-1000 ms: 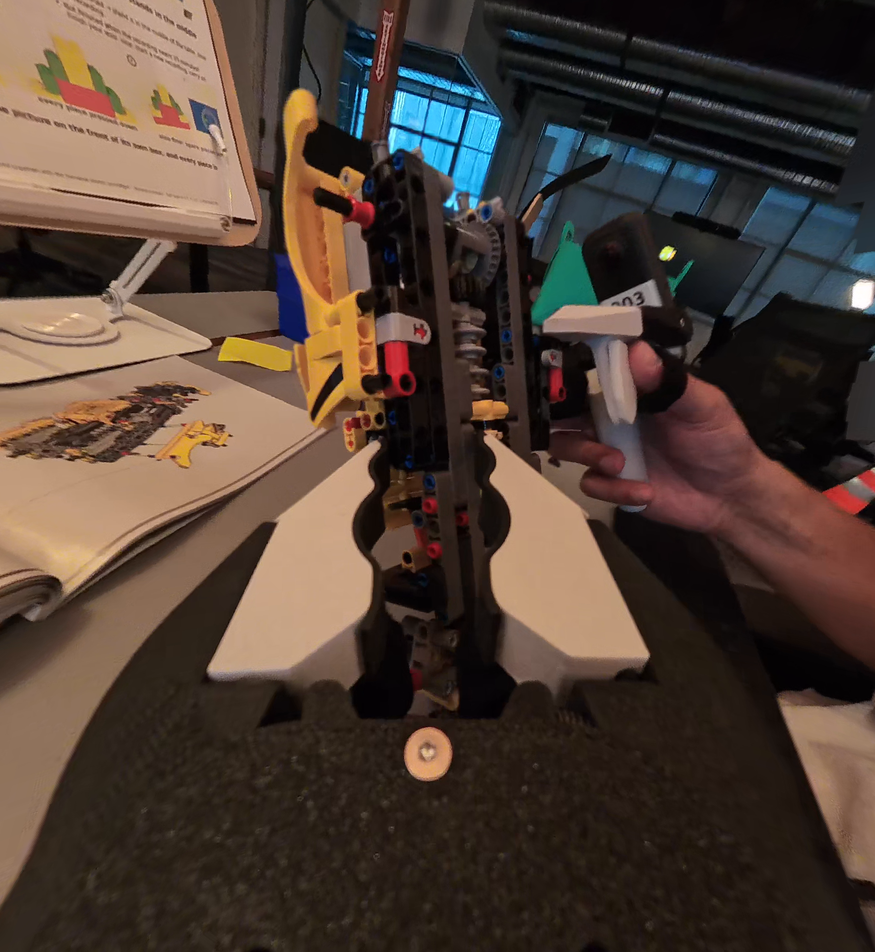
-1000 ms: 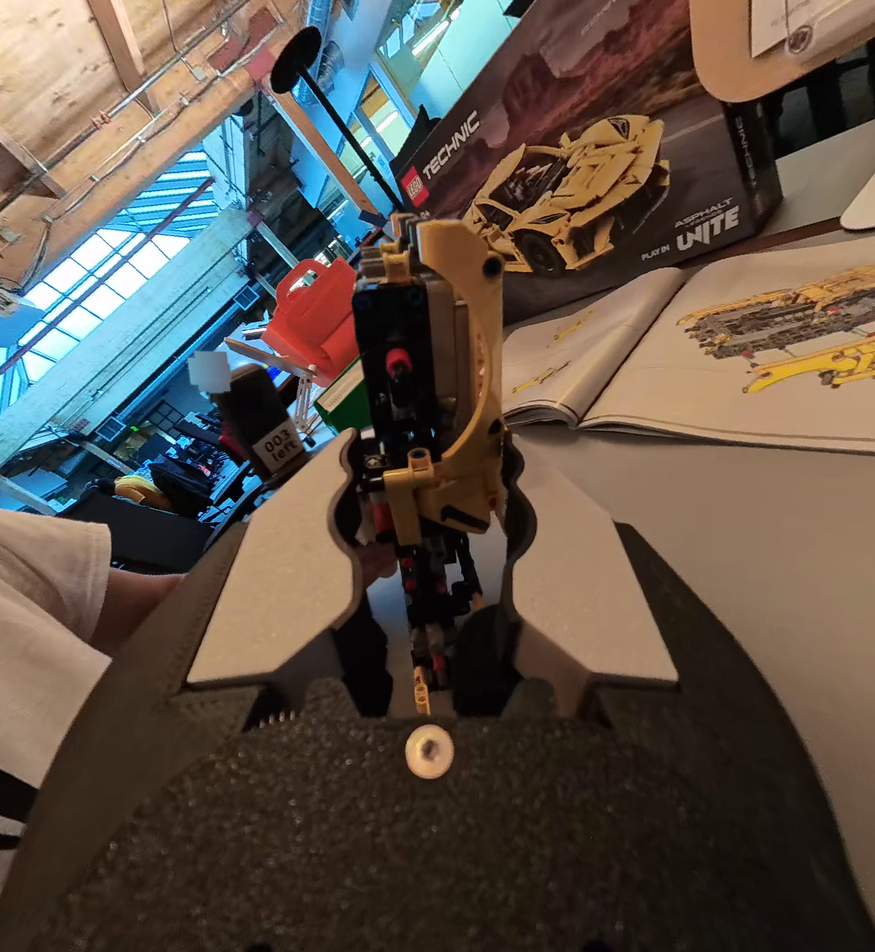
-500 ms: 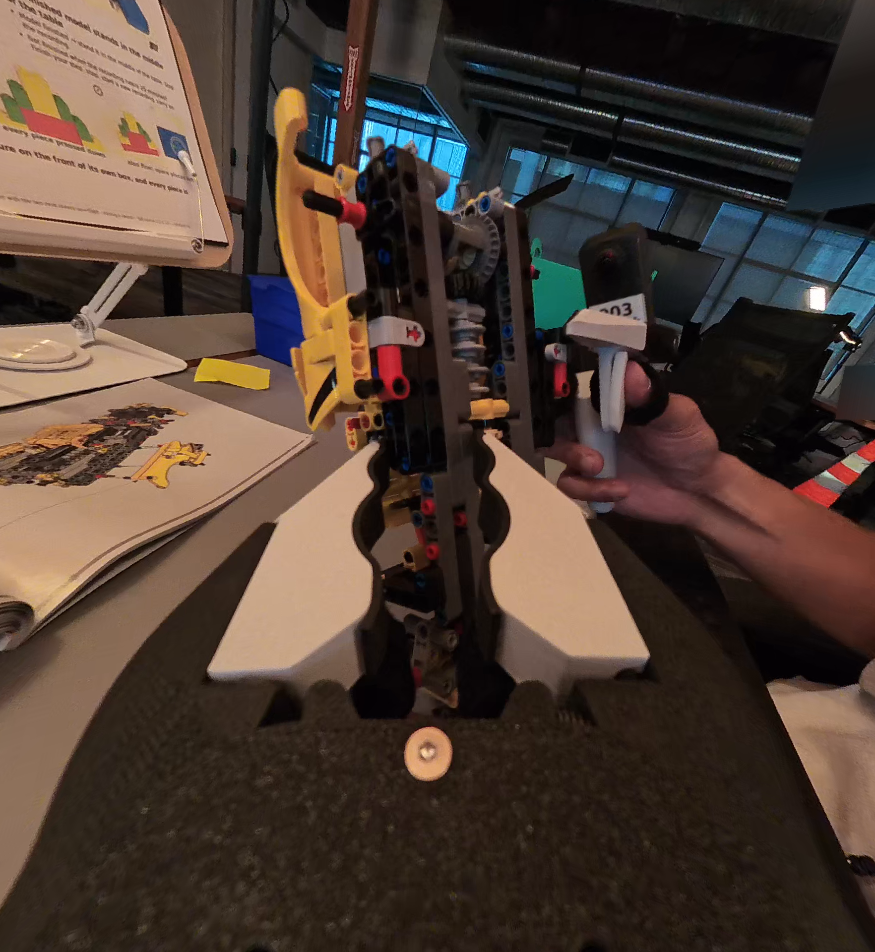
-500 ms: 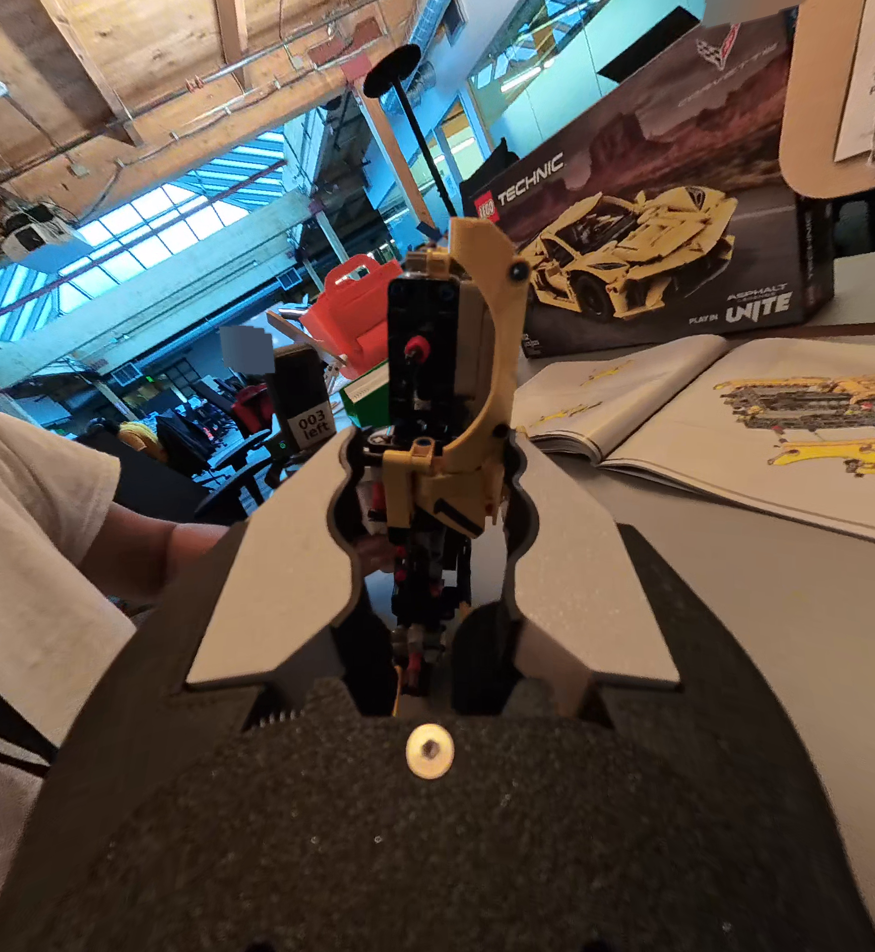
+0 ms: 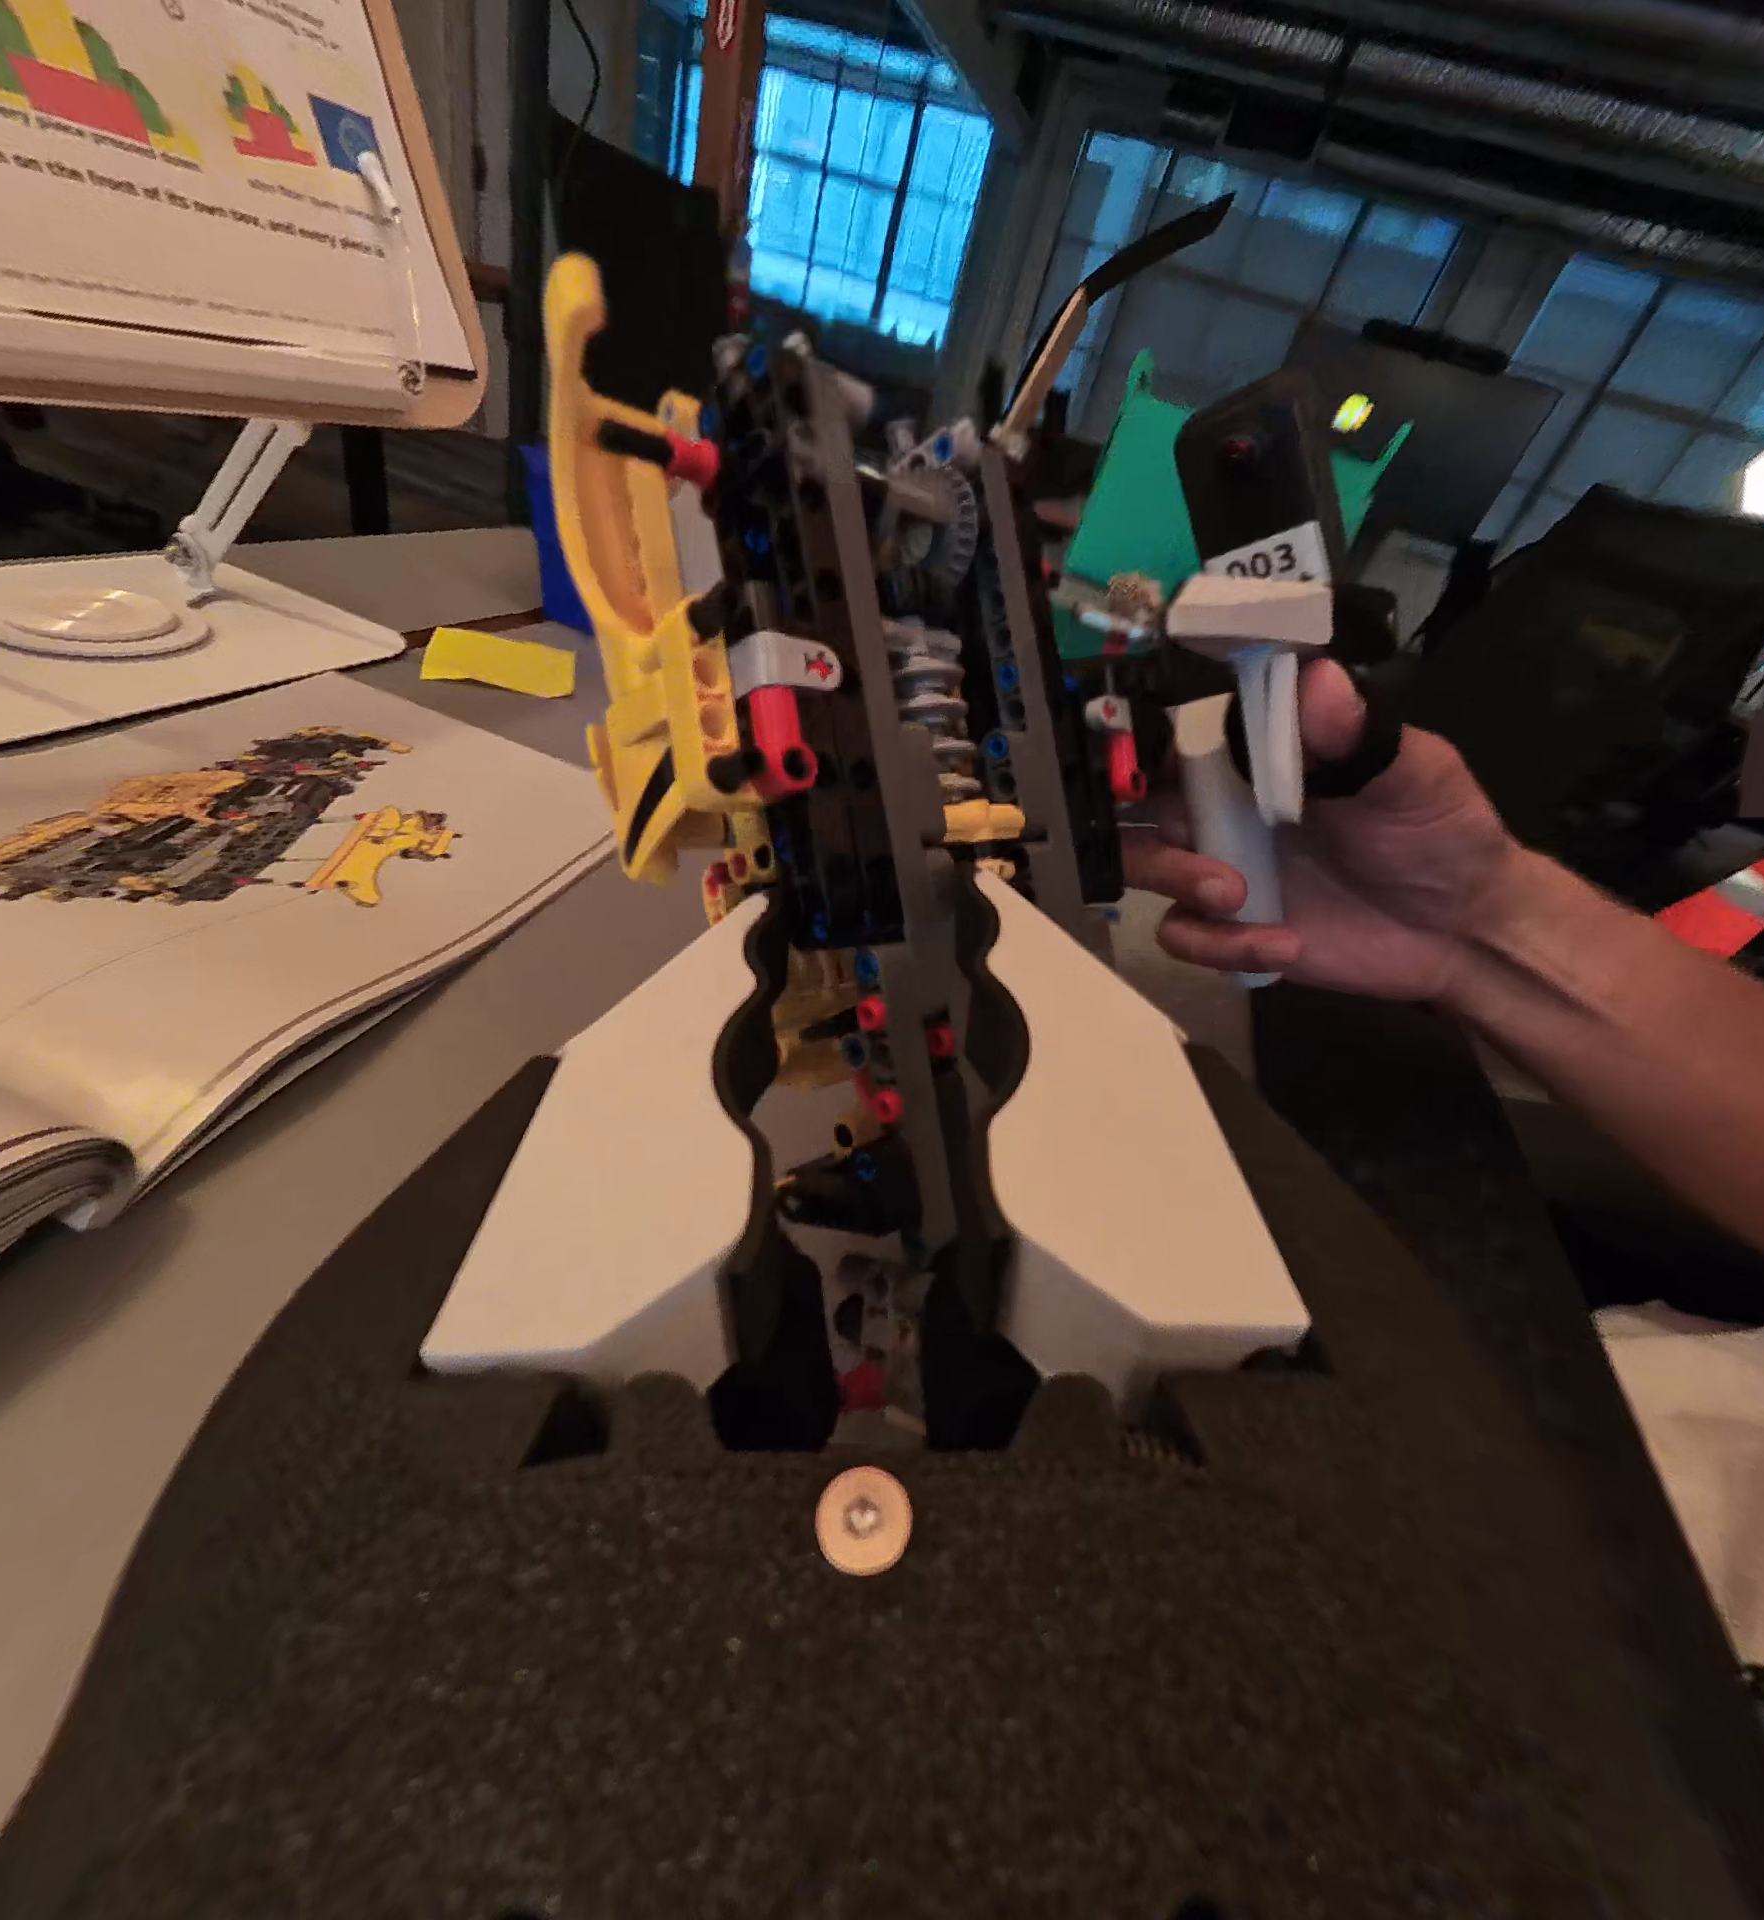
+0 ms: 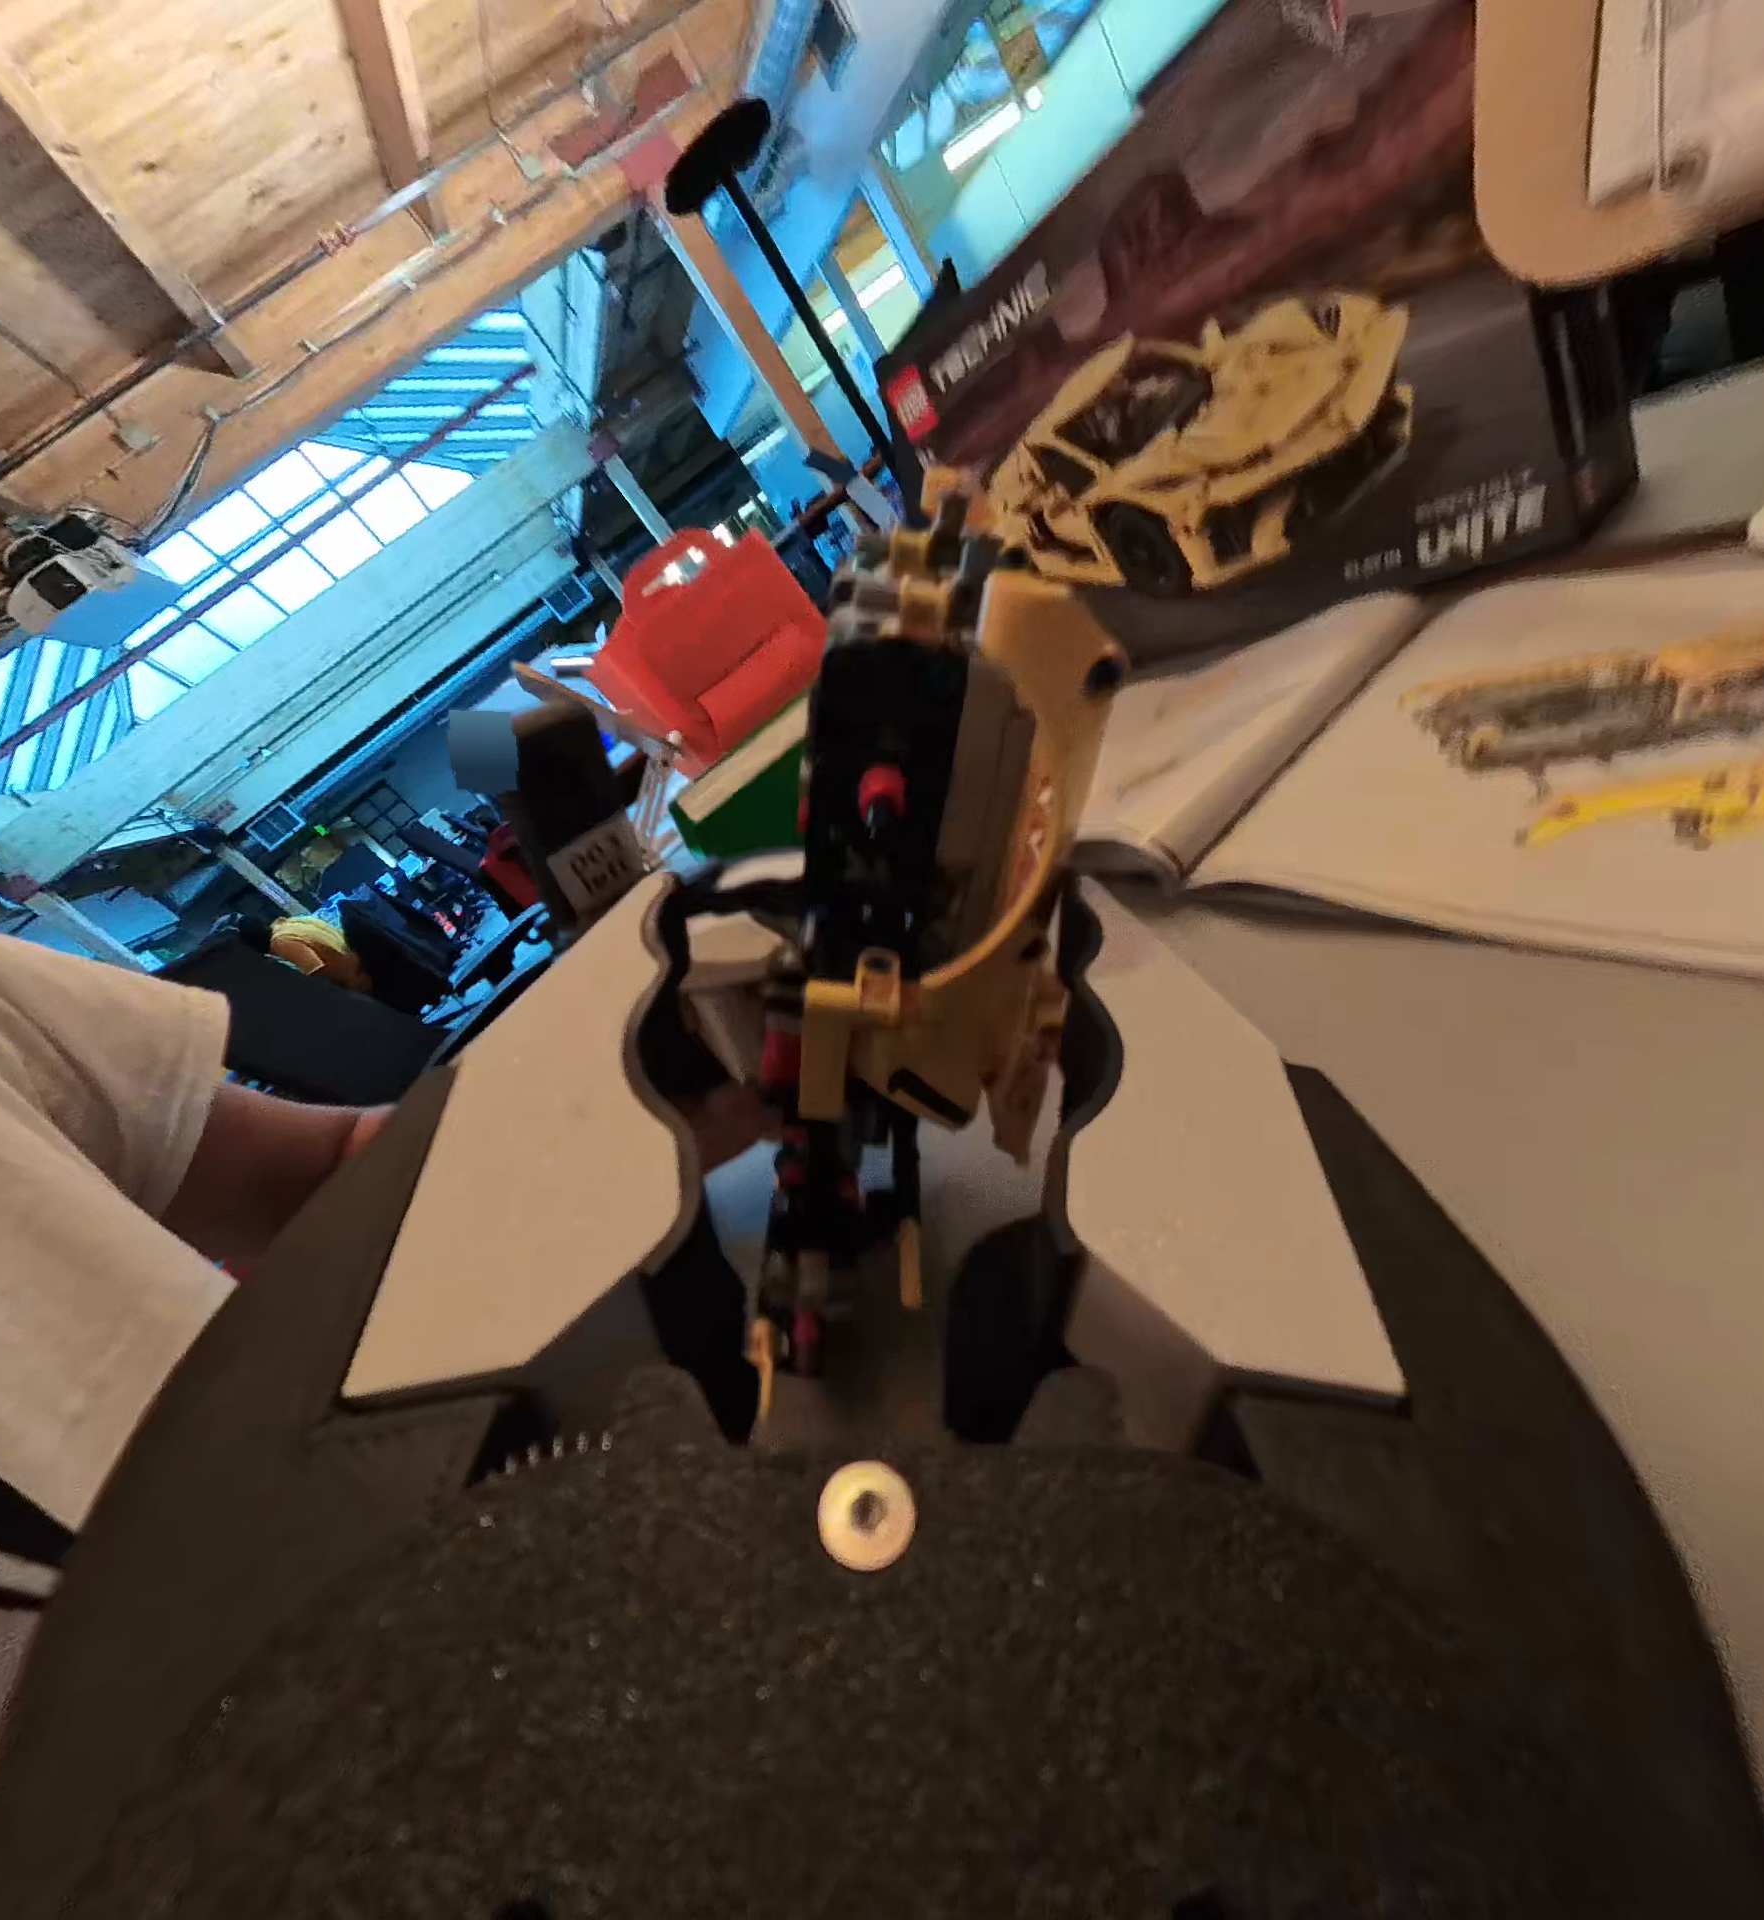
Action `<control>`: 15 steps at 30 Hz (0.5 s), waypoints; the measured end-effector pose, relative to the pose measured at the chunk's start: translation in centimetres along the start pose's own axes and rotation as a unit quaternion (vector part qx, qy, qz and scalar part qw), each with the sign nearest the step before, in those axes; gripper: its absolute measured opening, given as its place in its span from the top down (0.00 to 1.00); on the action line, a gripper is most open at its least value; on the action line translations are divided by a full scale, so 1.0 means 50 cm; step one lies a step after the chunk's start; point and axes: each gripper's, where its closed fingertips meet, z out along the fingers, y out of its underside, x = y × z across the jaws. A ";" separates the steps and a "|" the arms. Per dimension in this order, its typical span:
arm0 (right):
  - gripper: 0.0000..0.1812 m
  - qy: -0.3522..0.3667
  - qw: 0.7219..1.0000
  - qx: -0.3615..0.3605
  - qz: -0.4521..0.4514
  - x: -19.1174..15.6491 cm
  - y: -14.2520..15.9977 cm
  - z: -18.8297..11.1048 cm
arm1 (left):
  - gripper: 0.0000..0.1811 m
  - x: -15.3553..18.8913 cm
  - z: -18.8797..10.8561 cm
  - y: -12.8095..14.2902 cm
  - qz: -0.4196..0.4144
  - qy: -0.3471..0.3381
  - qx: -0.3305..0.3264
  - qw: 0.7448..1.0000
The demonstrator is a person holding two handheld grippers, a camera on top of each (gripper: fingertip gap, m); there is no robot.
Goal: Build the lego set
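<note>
the half-built lego chassis stands on end in mid-air above the grey table, and each hand-held gripper has closed its pale wedge fingers on it: the left hand-held gripper clamps the long dark beams low down, the right hand-held gripper pinches the yellow end. it looks light but brittle, a lattice of rigid plastic beams joined by push-fit red, blue and black pins, with a coil spring and a gear inside. the curved yellow panel is smooth and glossy, likely to slip or pop off under pressure, so the stiff dark beams are the safer place to grip. an open instruction booklet lies on the table to the left, matte paper, its pages bowed.
</note>
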 end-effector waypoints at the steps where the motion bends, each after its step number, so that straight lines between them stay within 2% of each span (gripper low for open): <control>1: 0.60 0.006 1.000 -0.014 0.014 0.008 0.025 0.001 | 0.82 -0.005 0.000 0.006 0.003 -0.007 -0.009 1.000; 5: 0.61 0.029 0.995 -0.030 0.092 0.025 0.100 -0.001 | 0.82 -0.021 -0.001 0.011 -0.026 -0.013 -0.007 1.000; 6: 0.65 0.037 0.992 -0.024 0.115 0.030 0.107 -0.006 | 0.82 -0.025 -0.002 0.011 -0.033 -0.016 -0.005 0.999; 9: 0.80 -0.004 0.989 0.008 0.151 0.006 0.105 -0.001 | 0.82 -0.027 -0.002 0.010 -0.046 -0.018 0.001 0.999; 11: 0.83 -0.015 0.988 0.017 0.151 -0.004 0.102 0.012 | 0.82 -0.024 0.002 0.012 -0.045 -0.018 0.000 0.999; 14: 0.96 -0.018 0.989 0.031 0.143 -0.008 0.090 0.018 | 0.82 -0.029 0.001 0.013 -0.048 -0.024 0.001 0.999; 15: 0.96 -0.004 0.991 0.025 0.130 -0.005 0.091 0.020 | 0.83 -0.032 0.001 0.015 -0.049 -0.027 -0.001 0.998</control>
